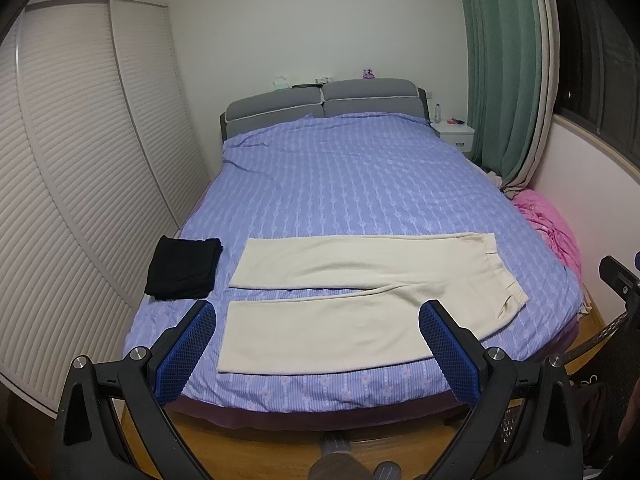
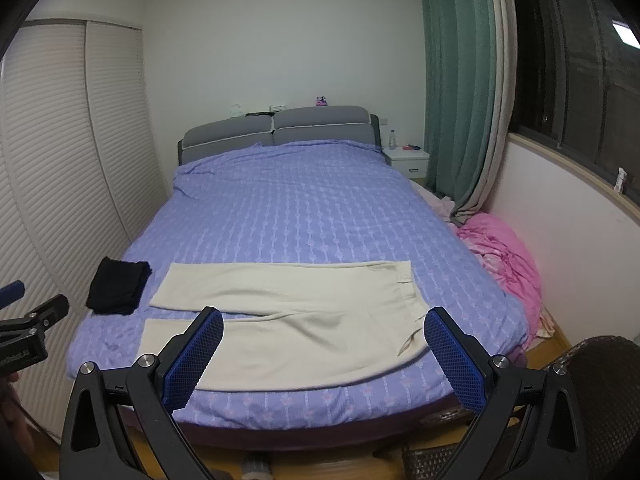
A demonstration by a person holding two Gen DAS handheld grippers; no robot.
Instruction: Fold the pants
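Looking down the left wrist view: left gripper [image 1: 316,344] spread wide, empty, short of the bed [image 1: 340,184]; cream pants [image 1: 360,280] flat at the foot, 2 legs apart, likely staged for folding; black garment [image 1: 184,268] just beside; right wrist view: right gripper [image 2: 323,350] also released, empty; hems partly hidden behind fingers.
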